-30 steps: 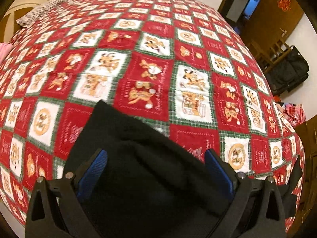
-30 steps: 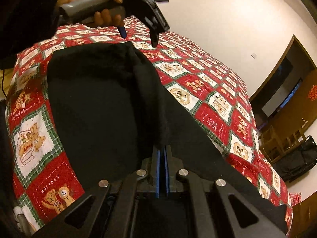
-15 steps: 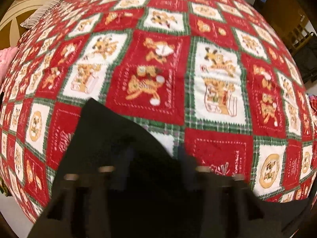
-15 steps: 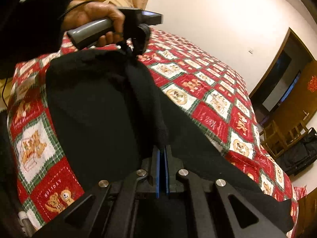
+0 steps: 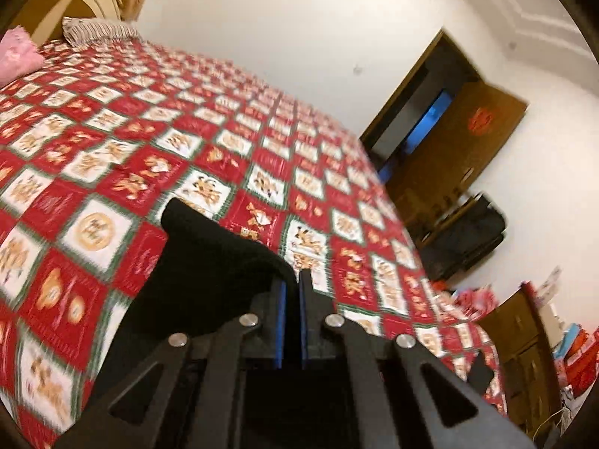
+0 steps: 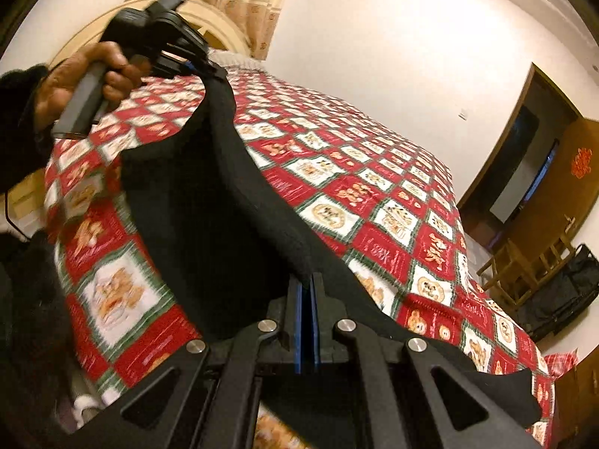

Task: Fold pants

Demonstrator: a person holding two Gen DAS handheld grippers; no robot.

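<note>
My two tongs, left (image 5: 291, 280) and right (image 6: 307, 284), are each clamped on one pair of black pants (image 6: 209, 202) above the bed (image 6: 374, 194).

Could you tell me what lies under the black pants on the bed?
The red patchwork quilt shows all around the black pants, so it likely runs beneath them. Anything else directly under the cloth is covered and cannot be seen.

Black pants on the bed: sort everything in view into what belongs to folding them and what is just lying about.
Part of the job:
- black pants
- left tongs, shut on the pants' edge
- right tongs, shut on the pants
- red patchwork bedspread, the folding surface

Just lying about:
- pink pillow
- striped pillow
- black bag
- wooden chair
</note>
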